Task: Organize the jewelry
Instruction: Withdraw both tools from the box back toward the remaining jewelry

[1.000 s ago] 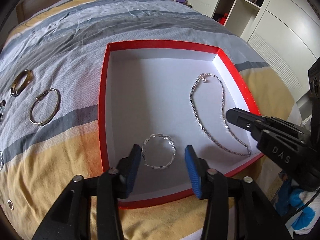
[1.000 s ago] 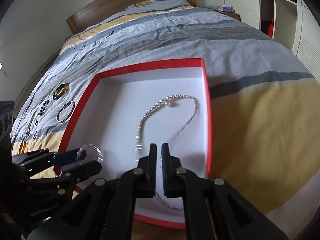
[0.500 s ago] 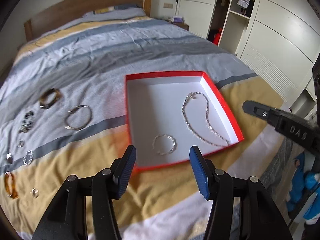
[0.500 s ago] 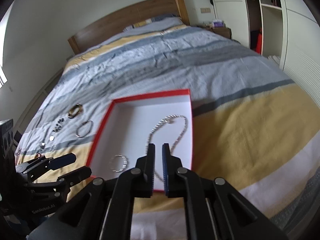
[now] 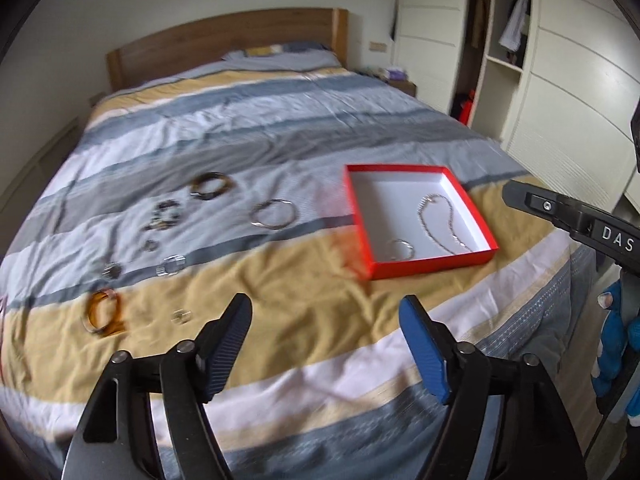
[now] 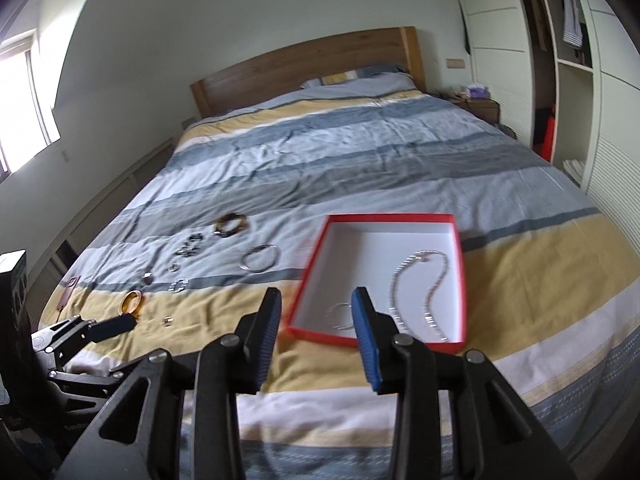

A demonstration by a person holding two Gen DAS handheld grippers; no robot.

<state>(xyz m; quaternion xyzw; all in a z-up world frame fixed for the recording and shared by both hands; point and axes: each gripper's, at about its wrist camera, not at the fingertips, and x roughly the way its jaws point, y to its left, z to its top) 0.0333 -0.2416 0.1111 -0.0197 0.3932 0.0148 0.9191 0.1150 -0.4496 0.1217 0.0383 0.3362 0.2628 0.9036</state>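
Both tongs — left gripper (image 5: 326, 336), right gripper (image 6: 316, 316) — empty, jaws opening above striped bed (image 5: 280, 312), red box (image 5: 434, 262) beyond

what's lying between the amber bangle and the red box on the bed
Only a small clear ring on the bedspread, close beside the amber bangle; onward to the red box it is bare fabric, seen in the left wrist view.

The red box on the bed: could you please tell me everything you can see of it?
The red box is a shallow, open, lidless tray, seemingly cardboard, with red walls and a white inside. It lies flat on the striped bedspread near the bed's right edge. Inside lie a silver chain necklace and a small silver bracelet. Neither gripper touches it.
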